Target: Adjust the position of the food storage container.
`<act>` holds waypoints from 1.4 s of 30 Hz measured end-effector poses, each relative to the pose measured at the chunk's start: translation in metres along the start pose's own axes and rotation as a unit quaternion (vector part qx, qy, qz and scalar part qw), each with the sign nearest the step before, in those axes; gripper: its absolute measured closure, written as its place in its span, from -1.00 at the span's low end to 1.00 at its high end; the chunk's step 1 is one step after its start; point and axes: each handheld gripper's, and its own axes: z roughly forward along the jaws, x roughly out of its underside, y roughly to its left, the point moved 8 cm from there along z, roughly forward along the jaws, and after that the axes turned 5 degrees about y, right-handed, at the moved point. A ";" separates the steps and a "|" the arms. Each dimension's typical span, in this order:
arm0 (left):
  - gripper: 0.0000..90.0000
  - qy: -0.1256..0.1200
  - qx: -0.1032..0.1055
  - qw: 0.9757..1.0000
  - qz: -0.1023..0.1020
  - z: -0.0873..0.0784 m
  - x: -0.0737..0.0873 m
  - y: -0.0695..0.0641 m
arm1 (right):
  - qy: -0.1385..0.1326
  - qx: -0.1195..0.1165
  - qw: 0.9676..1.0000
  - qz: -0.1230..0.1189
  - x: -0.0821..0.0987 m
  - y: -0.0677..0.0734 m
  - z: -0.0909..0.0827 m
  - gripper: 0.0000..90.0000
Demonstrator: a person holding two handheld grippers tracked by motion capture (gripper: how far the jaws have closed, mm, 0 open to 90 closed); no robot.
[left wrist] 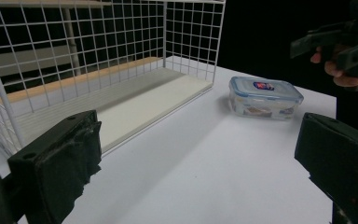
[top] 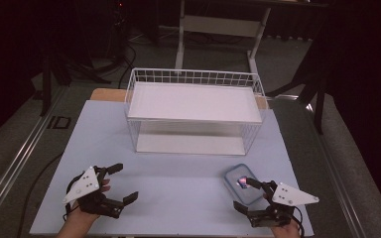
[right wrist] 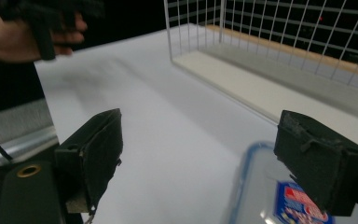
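With both tongs spread wide and empty, the right tongs (top: 248, 193) should straddle the lidded box (top: 244, 183) squarely across its short sides before closing, left tongs (top: 122, 182) staying clear.

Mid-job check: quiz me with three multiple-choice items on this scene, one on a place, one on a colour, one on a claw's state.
1. Where is the lidded container?
A. Inside the wire basket
B. On the table by the right claw
C. Under the left claw

2. What colour is the wire basket?
A. White
B. Red
C. Black

3. How does the right claw stand?
A. Shut on the container
B. Shut on nothing
C. Open

Answers: 1 B, the container sits on the table in front of the basket. 2 A, its wires are white. 3 C, its jaws stand wide apart over the lid.
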 end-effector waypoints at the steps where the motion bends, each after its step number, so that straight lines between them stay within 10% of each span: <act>1: -0.97 -0.001 0.000 1.000 0.000 0.000 0.000 0.000 | 0.000 0.000 1.000 0.000 0.000 0.000 0.000 -0.66; 9: -0.97 -0.002 -0.001 1.000 -0.004 0.002 0.000 0.001 | -0.004 0.026 0.999 -0.043 -0.020 0.012 -0.008 -0.73; 14: -0.97 0.009 0.000 1.000 0.004 0.005 0.003 -0.003 | -0.026 0.003 1.000 -0.010 -0.026 0.007 -0.013 -0.72; 27: -0.97 0.001 0.001 1.000 0.004 0.001 0.001 -0.004 | -0.038 0.052 0.998 0.015 -0.031 -0.021 -0.029 -0.69; 42: -0.97 0.002 0.004 1.000 0.004 0.002 0.001 -0.005 | 0.006 0.062 0.997 0.054 -0.004 -0.035 -0.045 -0.63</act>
